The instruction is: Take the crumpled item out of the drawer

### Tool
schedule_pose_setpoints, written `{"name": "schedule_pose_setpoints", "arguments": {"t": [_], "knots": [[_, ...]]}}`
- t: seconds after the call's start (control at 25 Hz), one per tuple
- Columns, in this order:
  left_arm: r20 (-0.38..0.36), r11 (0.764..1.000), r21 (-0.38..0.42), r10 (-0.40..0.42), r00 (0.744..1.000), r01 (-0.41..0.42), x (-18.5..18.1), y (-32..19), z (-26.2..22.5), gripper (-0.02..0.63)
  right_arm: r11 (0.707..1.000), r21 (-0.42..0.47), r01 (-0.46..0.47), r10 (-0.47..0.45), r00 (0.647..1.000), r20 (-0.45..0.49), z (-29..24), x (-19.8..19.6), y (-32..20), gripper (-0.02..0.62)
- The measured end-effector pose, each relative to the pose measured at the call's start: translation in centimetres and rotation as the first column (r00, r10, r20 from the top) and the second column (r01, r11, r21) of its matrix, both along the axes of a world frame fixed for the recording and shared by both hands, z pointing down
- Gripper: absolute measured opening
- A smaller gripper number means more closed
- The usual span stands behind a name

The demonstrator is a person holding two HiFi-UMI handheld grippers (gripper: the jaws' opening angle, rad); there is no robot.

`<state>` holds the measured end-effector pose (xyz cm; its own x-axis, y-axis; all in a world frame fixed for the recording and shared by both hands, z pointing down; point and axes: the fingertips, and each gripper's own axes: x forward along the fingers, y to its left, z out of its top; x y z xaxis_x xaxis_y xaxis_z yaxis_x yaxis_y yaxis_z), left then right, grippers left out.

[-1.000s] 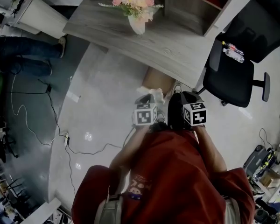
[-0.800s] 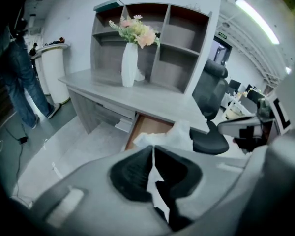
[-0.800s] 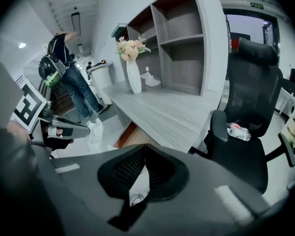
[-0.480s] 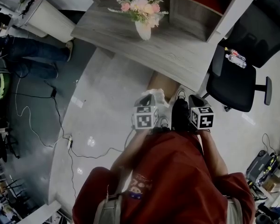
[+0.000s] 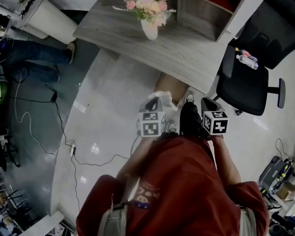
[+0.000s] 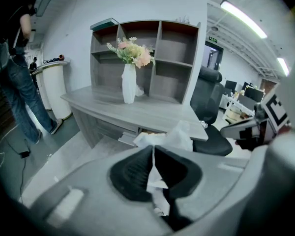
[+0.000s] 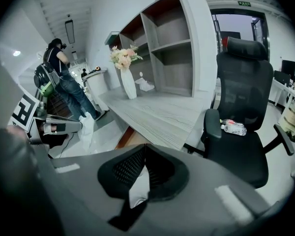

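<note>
A: Where is the item (image 5: 163, 98) now?

B: In the head view it is at the tip of the left gripper (image 5: 155, 105), at about 12 o'clock from its marker cube. The jaws are pressed together on a thin fold, and the rest sticks out white and puffy in front. It hangs free above the floor. The open drawer (image 5: 166, 84) is just beyond it, at 12 o'clock, under the edge of the desk (image 5: 187, 53).

A: How will it handle?

B: I think it is very light and soft, like paper or tissue, though I cannot say which. It cannot break, but it may tear or slip if only an edge is held. A pinch deeper into the bunched middle would be safer than one on a loose corner.

A: And the right gripper (image 5: 206, 103)?

B: It is at 3 o'clock from the left one, with its jaws together and nothing between them.

A: What differs from one second ago?

B: The pinch is the same. The left gripper has risen a little with the item, so the item looks more clear of the drawer. The right gripper has moved away toward 3 o'clock, so the gap between the cubes is wider.
</note>
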<state>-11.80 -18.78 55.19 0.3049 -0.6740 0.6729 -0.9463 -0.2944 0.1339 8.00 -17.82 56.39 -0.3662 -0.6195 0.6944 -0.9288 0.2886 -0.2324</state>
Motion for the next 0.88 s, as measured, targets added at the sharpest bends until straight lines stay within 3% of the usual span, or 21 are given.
{"name": "schedule_pose_setpoints", "arguments": {"t": [0.88], "knots": [[0.012,1.0,-0.013,0.01,1.0,-0.01,0.24,0.55,0.68,0.009,0.999,0.001,0.041,-0.041,0.999,0.002,0.06,-0.73,0.31,0.003]]}}
